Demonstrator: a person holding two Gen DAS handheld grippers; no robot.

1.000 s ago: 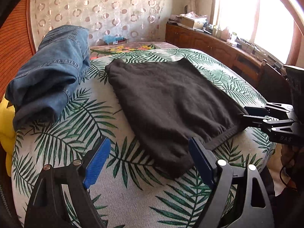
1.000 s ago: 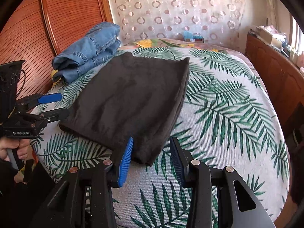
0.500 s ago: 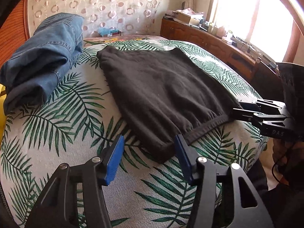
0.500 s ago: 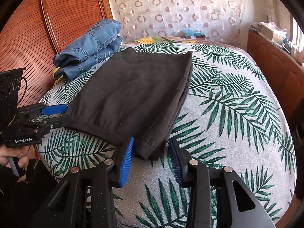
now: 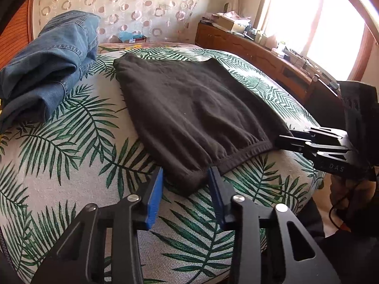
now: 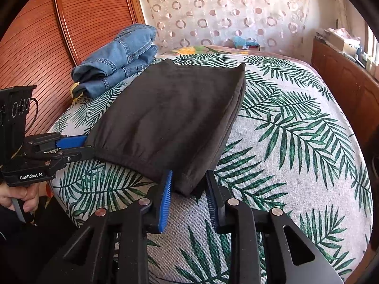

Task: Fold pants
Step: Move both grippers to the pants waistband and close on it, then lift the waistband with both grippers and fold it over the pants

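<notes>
Dark brown pants (image 5: 196,108) lie folded flat on the palm-leaf bed cover (image 5: 71,146), waistband toward me; they also show in the right wrist view (image 6: 170,118). My left gripper (image 5: 186,184) is open, its blue pads on either side of the near left waistband corner. My right gripper (image 6: 188,187) is open, its jaws on either side of the near right corner. Each gripper shows at the pants' edge in the other's view, the right one (image 5: 284,139) and the left one (image 6: 80,145).
Folded blue jeans (image 5: 47,71) lie at the far left of the bed, by a wooden headboard (image 6: 71,23). A wooden sideboard (image 5: 260,54) with clutter runs under the window on the right. A small box (image 6: 246,41) sits at the far end.
Both grippers have moved forward onto the waistband corners. The left gripper's jaws have narrowed around its corner; the right's gap is about the same.
</notes>
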